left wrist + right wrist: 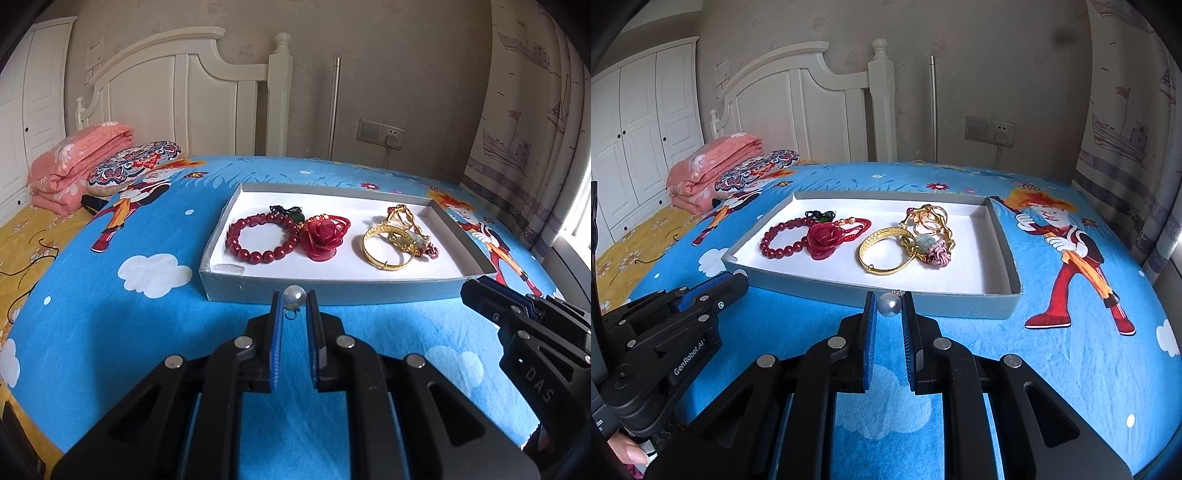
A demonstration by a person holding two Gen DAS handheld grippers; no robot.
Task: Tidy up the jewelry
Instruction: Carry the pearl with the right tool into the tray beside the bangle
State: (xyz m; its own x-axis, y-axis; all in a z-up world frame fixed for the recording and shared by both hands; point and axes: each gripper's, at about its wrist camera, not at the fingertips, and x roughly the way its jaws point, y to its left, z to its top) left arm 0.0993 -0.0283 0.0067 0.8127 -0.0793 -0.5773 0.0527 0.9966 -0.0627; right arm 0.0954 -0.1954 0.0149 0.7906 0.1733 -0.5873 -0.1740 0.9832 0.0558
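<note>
Most of the jewelry already lay in the tray [332, 284]: a red bead bracelet [262, 240] and red rose [320, 240] to the left, a gold bangle [386, 247] to the right. Two pieces remained outside it. The left gripper [294, 297] was nearly shut on a pearl earring [294, 295], and the right gripper [889, 304] was nearly shut on another pearl earring [889, 305], both just short of the tray's near wall.

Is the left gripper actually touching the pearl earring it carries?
Touching. The left wrist view shows the left gripper with both fingertips pressed against the pearl earring, no gap either side.
</note>
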